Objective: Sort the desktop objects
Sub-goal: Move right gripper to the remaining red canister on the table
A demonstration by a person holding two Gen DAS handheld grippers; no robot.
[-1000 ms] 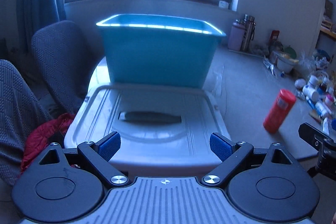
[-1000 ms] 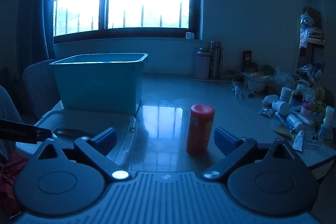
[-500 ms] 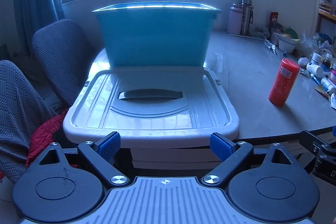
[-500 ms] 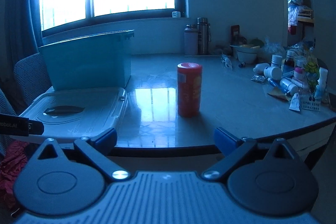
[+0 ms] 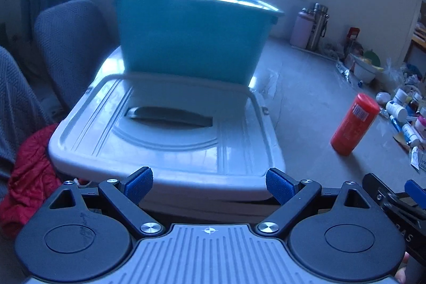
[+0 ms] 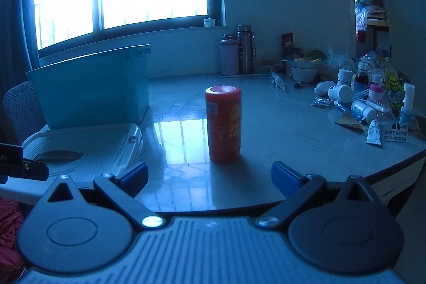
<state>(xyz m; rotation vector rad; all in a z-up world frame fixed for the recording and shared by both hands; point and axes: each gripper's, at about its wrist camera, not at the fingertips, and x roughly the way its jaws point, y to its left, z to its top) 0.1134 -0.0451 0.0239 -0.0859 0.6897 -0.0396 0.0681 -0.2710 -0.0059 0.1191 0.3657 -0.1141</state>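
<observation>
A red cylindrical canister (image 6: 223, 124) stands upright on the grey table (image 6: 293, 135), just beyond my right gripper (image 6: 209, 178), which is open and empty at the table's front edge. The canister also shows in the left wrist view (image 5: 354, 120), at the right. A teal storage bin (image 5: 191, 36) stands at the table's left, with its grey lid (image 5: 170, 129) lying flat in front of it. My left gripper (image 5: 209, 185) is open and empty, at the lid's near edge. The bin (image 6: 93, 87) and lid (image 6: 87, 148) show at the left of the right wrist view.
Several medicine bottles, tubes and packets (image 6: 356, 103) clutter the table's right side. Two flasks (image 6: 239, 52) and a bowl (image 6: 303, 71) stand at the back by the wall. A grey chair (image 5: 69, 44) and red cloth (image 5: 29, 177) are left of the table.
My left gripper has risen and tilted, looking down on the lid. My right gripper has moved closer to the red canister. Both stay open.
</observation>
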